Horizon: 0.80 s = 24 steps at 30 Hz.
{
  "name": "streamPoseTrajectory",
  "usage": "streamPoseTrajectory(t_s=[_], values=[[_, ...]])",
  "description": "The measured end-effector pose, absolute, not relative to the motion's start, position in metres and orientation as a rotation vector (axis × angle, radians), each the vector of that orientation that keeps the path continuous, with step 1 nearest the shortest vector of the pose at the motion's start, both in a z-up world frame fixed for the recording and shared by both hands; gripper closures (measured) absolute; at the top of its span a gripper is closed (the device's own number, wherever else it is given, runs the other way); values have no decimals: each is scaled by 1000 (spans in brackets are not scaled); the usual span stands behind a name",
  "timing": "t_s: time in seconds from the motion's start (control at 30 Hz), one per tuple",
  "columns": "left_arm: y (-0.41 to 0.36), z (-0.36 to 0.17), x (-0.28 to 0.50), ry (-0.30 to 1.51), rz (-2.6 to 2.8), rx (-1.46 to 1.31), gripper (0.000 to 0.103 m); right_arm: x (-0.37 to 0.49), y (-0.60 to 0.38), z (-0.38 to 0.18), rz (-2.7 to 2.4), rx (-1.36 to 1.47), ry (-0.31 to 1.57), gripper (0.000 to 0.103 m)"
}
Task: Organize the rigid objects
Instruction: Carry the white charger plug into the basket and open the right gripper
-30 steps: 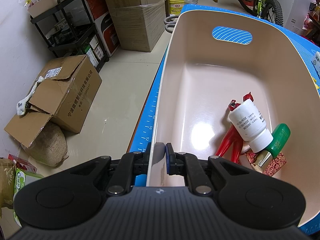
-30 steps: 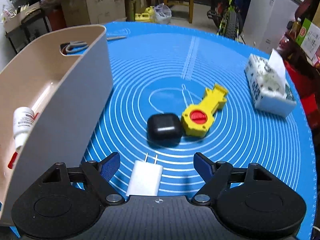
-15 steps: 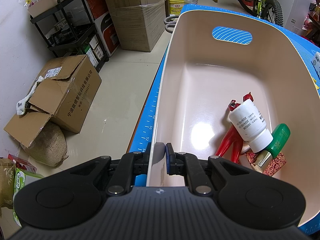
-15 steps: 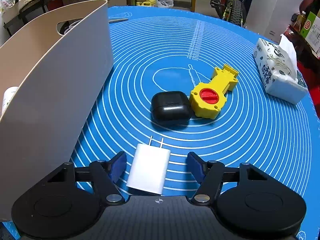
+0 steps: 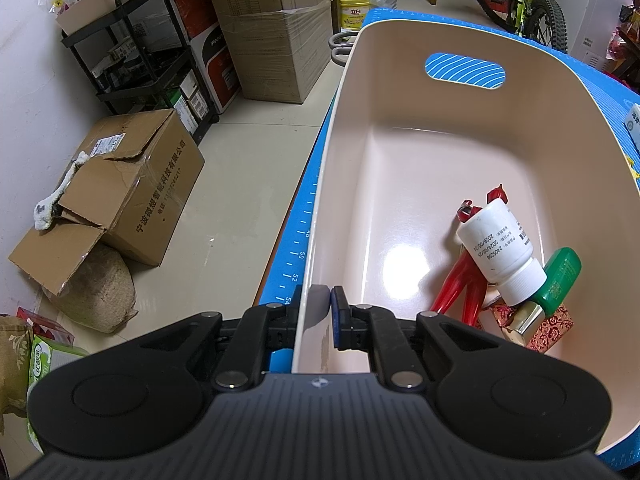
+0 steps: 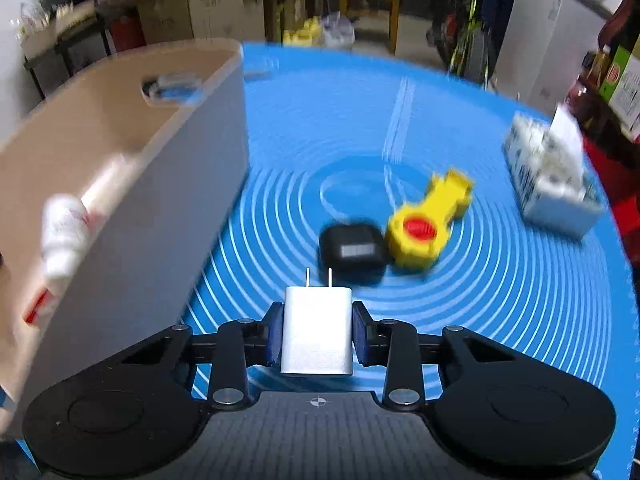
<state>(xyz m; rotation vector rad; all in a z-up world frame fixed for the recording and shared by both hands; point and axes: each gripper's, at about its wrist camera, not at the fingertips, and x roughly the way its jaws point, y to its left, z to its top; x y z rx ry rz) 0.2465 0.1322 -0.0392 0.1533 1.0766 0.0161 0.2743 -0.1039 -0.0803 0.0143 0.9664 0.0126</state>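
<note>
Right wrist: white two-prong charger point(image 6: 317, 332), prongs forward, blurred.

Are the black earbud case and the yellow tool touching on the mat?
Touching: the right wrist view shows the black earbud case butting against the yellow tool, no blue visible between them.

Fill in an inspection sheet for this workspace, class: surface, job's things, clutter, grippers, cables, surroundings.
Surface: blue mat with white rings.
Job's things: white charger; black case and yellow tool on the mat; beige bin holding a white bottle, green tube and red pliers.
Clutter: tissue pack.
Grippers: left gripper shut on the bin's rim; right gripper closing, pads against the charger.
Cables: nothing seen.
Surroundings: cardboard boxes, shelf, bicycle.
</note>
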Motion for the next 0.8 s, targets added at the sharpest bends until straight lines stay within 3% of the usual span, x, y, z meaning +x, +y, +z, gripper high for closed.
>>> streamPoseTrajectory(t_s=[0.37,0.8], values=[[133,-39,246,1076,19,159,89,270,-95,-5,-7,71,714,61],[132,-40,246,1082,28,169,88,284,-21,5,170,-5,678,61]])
